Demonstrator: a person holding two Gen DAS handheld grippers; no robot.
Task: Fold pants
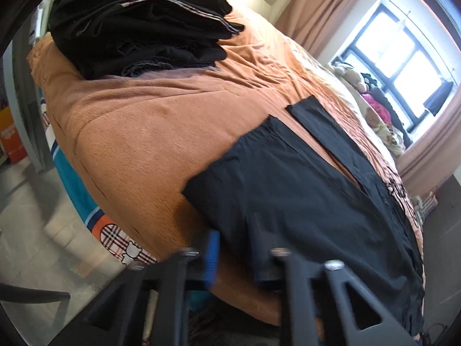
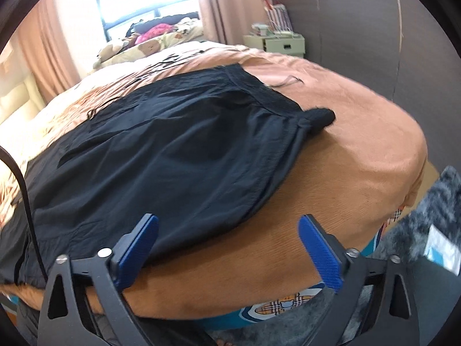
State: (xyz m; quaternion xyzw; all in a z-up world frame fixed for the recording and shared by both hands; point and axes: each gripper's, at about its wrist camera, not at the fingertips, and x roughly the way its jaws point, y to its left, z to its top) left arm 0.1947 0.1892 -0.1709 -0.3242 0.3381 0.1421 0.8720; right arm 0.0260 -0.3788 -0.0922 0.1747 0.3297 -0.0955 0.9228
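Note:
Dark navy pants [image 1: 291, 178] lie spread flat on the orange blanket [image 1: 149, 132] of a bed, legs running toward the window. My left gripper [image 1: 236, 253] is open just above the near edge of the pants; its right finger is hard to tell from the dark cloth. In the right wrist view the pants [image 2: 161, 150] show with the waistband at the far right. My right gripper [image 2: 227, 248] is wide open and empty, low over the blanket [image 2: 360, 132] at the near hem.
A stack of folded black clothes [image 1: 138, 26] sits at the far left corner of the bed. Plush toys and bedding [image 2: 149, 40] lie by the window. A nightstand [image 2: 273, 41] stands beyond the bed. A grey rug [image 2: 432, 216] lies on the floor.

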